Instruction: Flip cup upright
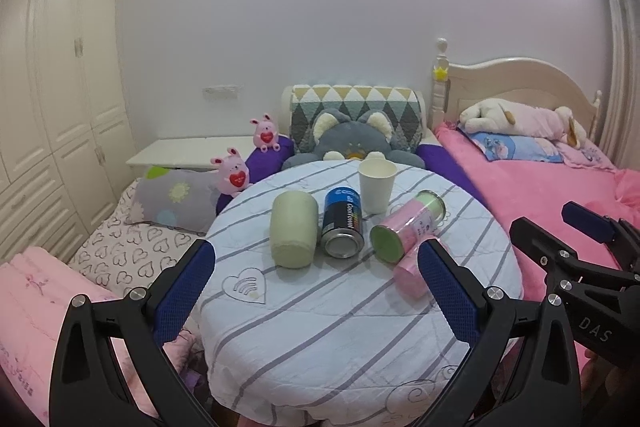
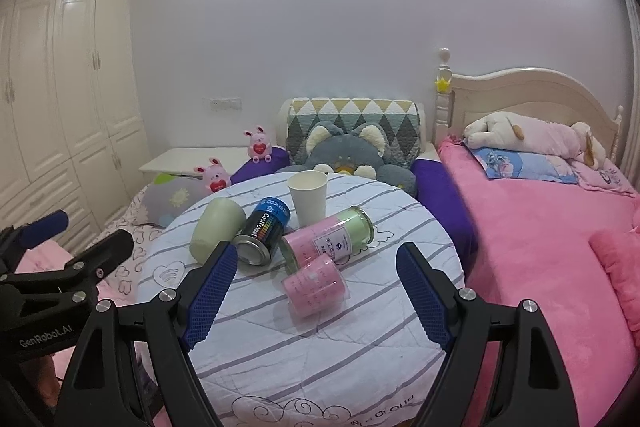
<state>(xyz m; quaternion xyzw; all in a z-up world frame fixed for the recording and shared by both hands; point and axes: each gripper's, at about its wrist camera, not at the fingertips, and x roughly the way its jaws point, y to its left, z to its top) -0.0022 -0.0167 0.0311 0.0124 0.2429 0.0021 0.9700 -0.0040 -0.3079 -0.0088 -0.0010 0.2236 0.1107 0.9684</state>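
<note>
A pale green cup (image 1: 292, 233) (image 2: 216, 227) lies on its side at the left of a round table with a striped cloth (image 1: 320, 327) (image 2: 320, 339). A white paper cup (image 1: 376, 187) (image 2: 307, 198) stands upright at the far side. A pink cup (image 2: 314, 285) (image 1: 410, 277) lies on its side near the front. My left gripper (image 1: 316, 291) is open and empty, short of the objects. My right gripper (image 2: 316, 299) is open and empty, with the pink cup between its fingers in view but farther off.
A blue and black can (image 1: 342, 227) (image 2: 260, 235) and a pink and green canister (image 1: 408, 231) (image 2: 332, 235) lie on their sides mid-table. A pink bed (image 2: 540, 247) is to the right, plush toys (image 2: 352, 155) and pillows behind, wardrobes (image 1: 60, 107) to the left.
</note>
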